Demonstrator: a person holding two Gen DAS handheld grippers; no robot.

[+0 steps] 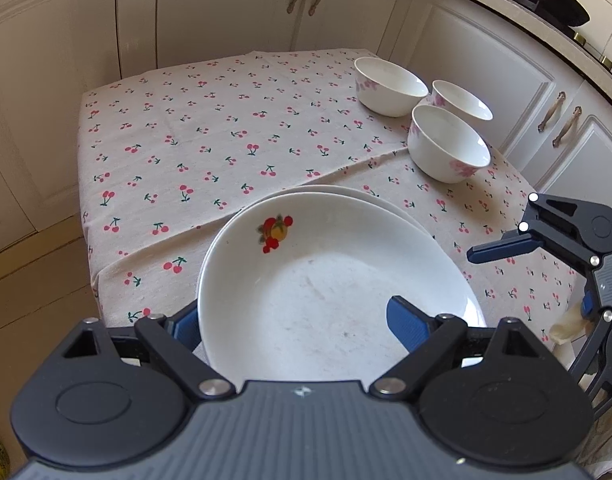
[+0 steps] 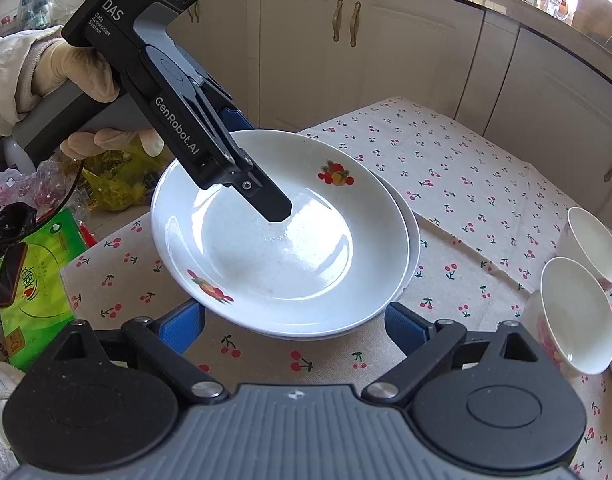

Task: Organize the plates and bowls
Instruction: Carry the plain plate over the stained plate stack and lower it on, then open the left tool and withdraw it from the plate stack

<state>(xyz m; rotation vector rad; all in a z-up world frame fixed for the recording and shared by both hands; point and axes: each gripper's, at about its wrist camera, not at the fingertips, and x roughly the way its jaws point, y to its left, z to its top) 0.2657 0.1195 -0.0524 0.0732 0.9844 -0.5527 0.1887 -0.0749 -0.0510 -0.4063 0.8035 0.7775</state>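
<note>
Left gripper [image 1: 293, 322], tilted steeply down from a gloved hand [image 2: 83, 68], straddles the near rim of the top plate [image 1: 326, 280], one finger inside its well, one outside; whether clamped cannot be told. Plate sits on a second plate [image 2: 413, 236] on the cherry-print tablecloth [image 1: 209, 136], fruit motif far side. Right gripper [image 2: 294, 328], fingers spread, hovers level just beside; three bowls [image 1: 448, 142] cluster at the cloth's far right.

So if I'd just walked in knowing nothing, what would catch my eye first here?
Probably the white plate with fruit prints, stacked on another plate at the near edge of the cherry-print tablecloth. The left gripper reaches over its rim, one finger above the dish and one below, while the right gripper waits open just short of it. Off to the right, three white bowls sit clustered together.
</note>
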